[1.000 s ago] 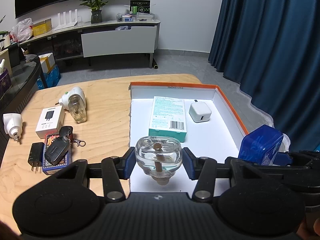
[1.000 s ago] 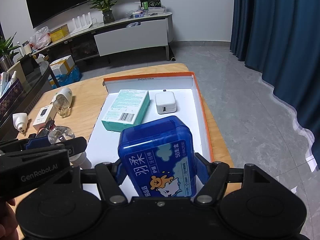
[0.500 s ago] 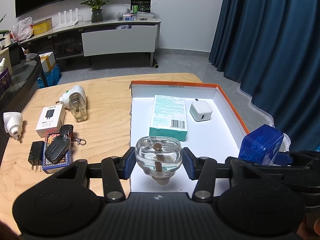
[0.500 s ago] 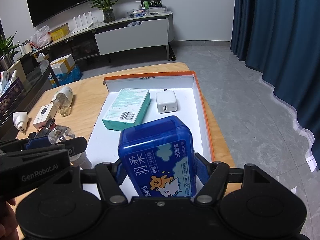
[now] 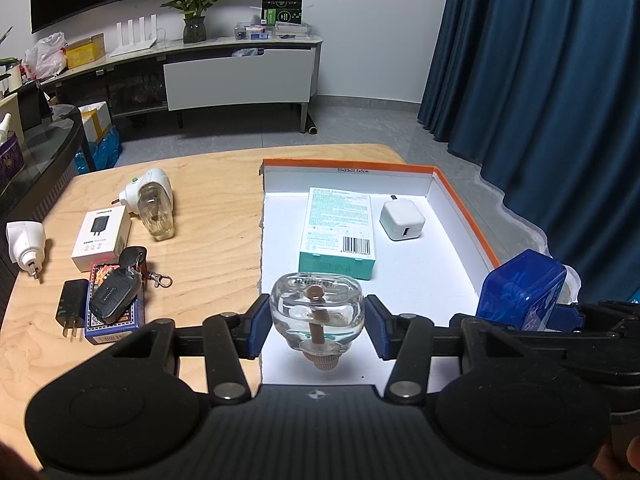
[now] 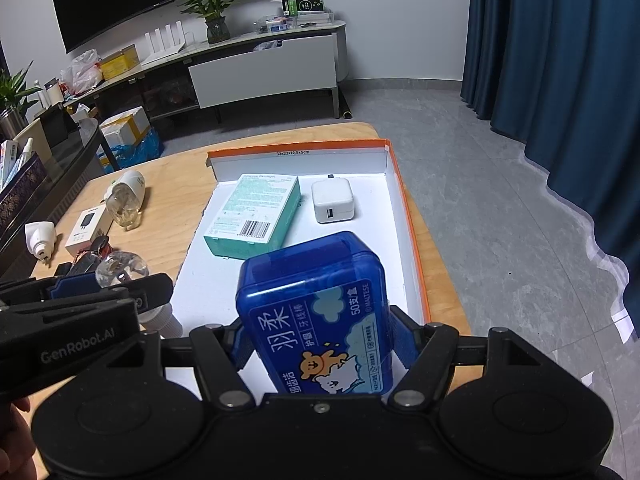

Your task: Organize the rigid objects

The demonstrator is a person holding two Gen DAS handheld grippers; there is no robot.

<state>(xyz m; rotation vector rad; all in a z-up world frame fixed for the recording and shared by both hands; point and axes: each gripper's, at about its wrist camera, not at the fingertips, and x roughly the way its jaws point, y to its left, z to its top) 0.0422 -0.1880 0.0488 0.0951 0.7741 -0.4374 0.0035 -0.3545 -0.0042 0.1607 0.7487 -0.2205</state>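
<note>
Refill bottle is sitting clamped in left gripper; right gripper is gripping blue floss-pick box; both are awaiting placing in tray at twelve o'clock.

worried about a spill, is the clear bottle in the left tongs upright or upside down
Upside down: the clear bottle, clamped in the left tongs, has its ribbed neck pointing down over the white tray.

We see our right gripper clamped on a blue box, above the tray. At ten o'clock, our left gripper grips a clear bottle. A teal carton and white charger lie at twelve.
</note>
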